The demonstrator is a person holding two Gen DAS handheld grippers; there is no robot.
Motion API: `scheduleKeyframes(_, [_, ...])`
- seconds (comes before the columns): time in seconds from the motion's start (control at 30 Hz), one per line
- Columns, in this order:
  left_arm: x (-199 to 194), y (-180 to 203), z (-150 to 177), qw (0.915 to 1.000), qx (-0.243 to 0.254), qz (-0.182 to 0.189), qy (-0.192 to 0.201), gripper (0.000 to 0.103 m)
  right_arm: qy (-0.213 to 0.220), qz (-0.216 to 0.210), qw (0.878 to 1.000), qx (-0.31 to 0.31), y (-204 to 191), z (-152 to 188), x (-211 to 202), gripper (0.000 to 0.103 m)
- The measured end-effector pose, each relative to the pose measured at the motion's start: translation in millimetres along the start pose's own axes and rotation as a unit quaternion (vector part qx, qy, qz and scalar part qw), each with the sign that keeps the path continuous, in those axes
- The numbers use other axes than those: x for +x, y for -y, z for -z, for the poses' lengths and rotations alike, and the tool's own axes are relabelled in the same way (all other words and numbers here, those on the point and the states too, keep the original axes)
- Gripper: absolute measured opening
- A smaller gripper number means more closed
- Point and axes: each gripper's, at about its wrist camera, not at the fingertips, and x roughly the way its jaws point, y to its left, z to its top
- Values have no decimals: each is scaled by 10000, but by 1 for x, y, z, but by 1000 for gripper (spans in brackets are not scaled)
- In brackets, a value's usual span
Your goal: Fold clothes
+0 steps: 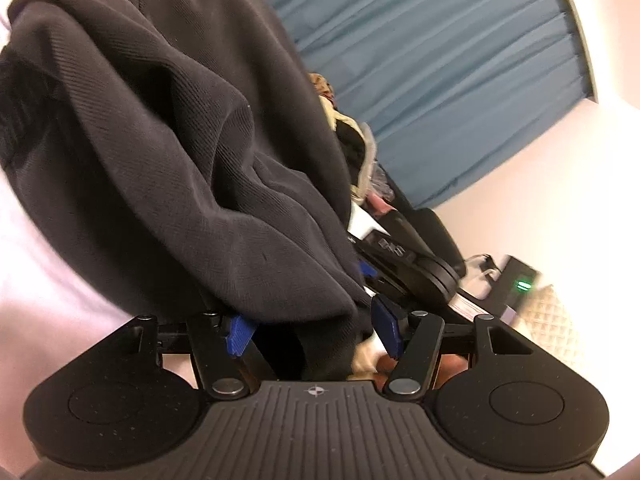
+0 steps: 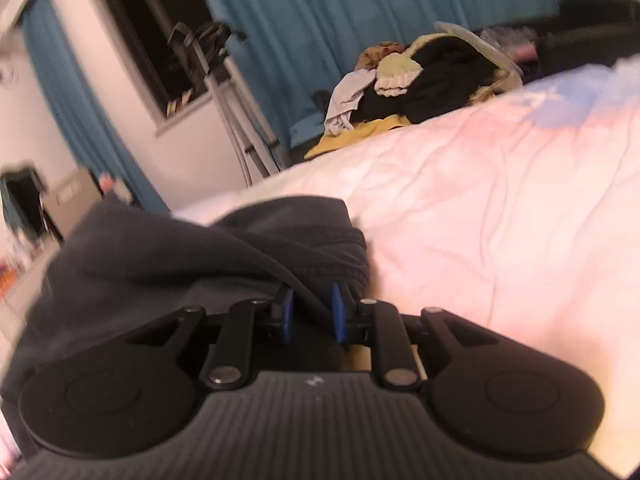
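A dark charcoal garment [image 1: 180, 152] fills most of the left wrist view, bunched in thick folds over the pale pink bed cover [image 1: 36, 280]. My left gripper [image 1: 312, 328] has its blue pads apart, with a thick fold of the garment lying between them. In the right wrist view the same dark garment [image 2: 192, 252] lies on the pink bed cover [image 2: 500, 220]. My right gripper [image 2: 312, 316] is shut on a fold of it, blue pads pressed close on both sides. The fingertips of both grippers are hidden by cloth.
A heap of other clothes [image 2: 424, 76], black, yellow, cream and grey, lies at the far end of the bed. Teal curtains [image 2: 360, 20] hang behind, with a window and a metal stand [image 2: 236, 112] at left. A black device with a green light [image 1: 520, 284] sits right of the left gripper.
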Motion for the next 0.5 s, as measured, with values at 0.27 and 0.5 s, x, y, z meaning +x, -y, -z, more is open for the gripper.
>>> scheduleKeyframes(0.27, [15, 3, -5, 9997, 145, -10, 182, 29, -104, 321, 9994, -25, 8, 9, -4, 30])
scheduleKeyframes(0.5, [15, 8, -9, 9986, 346, 30, 394, 9, -161, 31, 9944, 1046, 32, 15, 6, 12])
